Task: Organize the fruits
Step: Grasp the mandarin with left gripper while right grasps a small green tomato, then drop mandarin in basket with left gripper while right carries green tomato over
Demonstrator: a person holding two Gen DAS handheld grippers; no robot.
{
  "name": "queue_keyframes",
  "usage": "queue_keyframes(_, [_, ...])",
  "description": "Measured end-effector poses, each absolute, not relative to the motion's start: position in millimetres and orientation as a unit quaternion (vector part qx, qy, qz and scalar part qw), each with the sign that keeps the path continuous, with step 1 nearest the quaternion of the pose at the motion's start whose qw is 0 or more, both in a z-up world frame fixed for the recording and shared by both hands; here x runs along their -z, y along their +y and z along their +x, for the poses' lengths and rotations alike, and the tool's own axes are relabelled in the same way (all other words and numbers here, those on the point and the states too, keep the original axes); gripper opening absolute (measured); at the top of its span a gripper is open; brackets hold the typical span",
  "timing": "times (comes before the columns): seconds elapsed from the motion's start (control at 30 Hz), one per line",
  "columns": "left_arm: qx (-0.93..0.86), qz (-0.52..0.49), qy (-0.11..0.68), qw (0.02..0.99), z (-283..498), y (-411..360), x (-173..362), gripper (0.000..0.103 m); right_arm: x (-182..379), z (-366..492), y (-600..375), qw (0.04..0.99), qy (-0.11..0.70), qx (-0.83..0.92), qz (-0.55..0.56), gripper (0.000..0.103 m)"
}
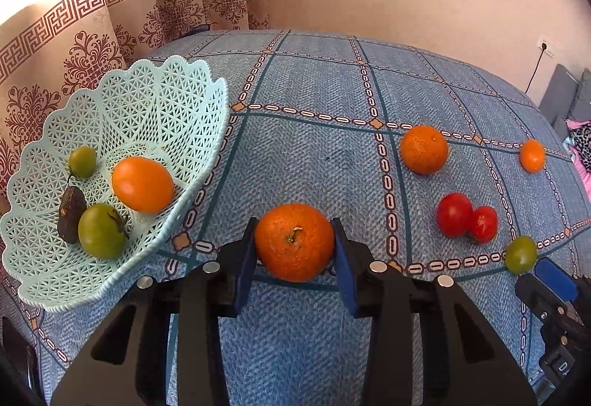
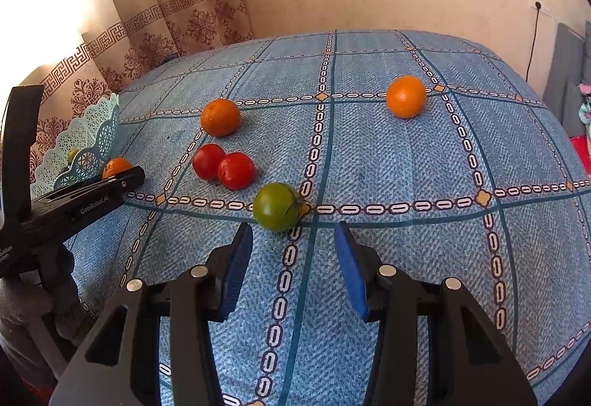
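Observation:
My left gripper [image 1: 294, 225] is shut on a large orange [image 1: 294, 242], with a blue pad pressed against each side of it, just right of the pale blue lattice basket [image 1: 207, 81]. The basket holds a smooth orange fruit [image 1: 142, 184], two green tomatoes [image 1: 101, 236] and a dark avocado [image 1: 70, 214]. My right gripper [image 2: 293, 227] stands open, its fingertips just short of a green tomato [image 2: 277, 207] on the cloth. In the right wrist view the held orange [image 2: 116, 166] peeks out behind the left gripper's finger [image 2: 110, 186].
On the blue checked tablecloth [image 2: 406, 258] lie two red tomatoes [image 2: 236, 171] touching each other, an orange [image 2: 220, 118] behind them and another orange [image 2: 406, 96] farther right. Patterned curtains [image 1: 74, 36] hang behind the basket. A wall socket and cable [image 2: 535, 21] are at the right.

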State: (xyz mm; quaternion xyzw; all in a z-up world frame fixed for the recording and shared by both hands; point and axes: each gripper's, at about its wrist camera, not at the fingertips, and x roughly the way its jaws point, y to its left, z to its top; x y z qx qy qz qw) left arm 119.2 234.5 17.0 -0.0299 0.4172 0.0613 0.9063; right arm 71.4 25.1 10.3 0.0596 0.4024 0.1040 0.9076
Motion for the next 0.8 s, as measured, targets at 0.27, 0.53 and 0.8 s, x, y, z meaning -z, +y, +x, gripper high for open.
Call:
queue_keyframes(0.27, [-0.030, -0.022, 0.396, 0.918, 96, 217, -37, 0.039, -11, 74, 24, 0.908, 0.401, -0.103, 0.061, 0.045])
queue_keyframes(0.53, [-0.017, -0.021, 0.378, 0.926, 80, 212, -50, 0.039, -13, 87, 33, 0.906, 0.405, -0.112, 0.049, 0.042])
queue_keyframes(0.8, [-0.020, -0.036, 0.372, 0.927, 75, 225, -53, 0.039, -8, 95, 39, 0.904, 0.410, -0.116, 0.037, 0.032])
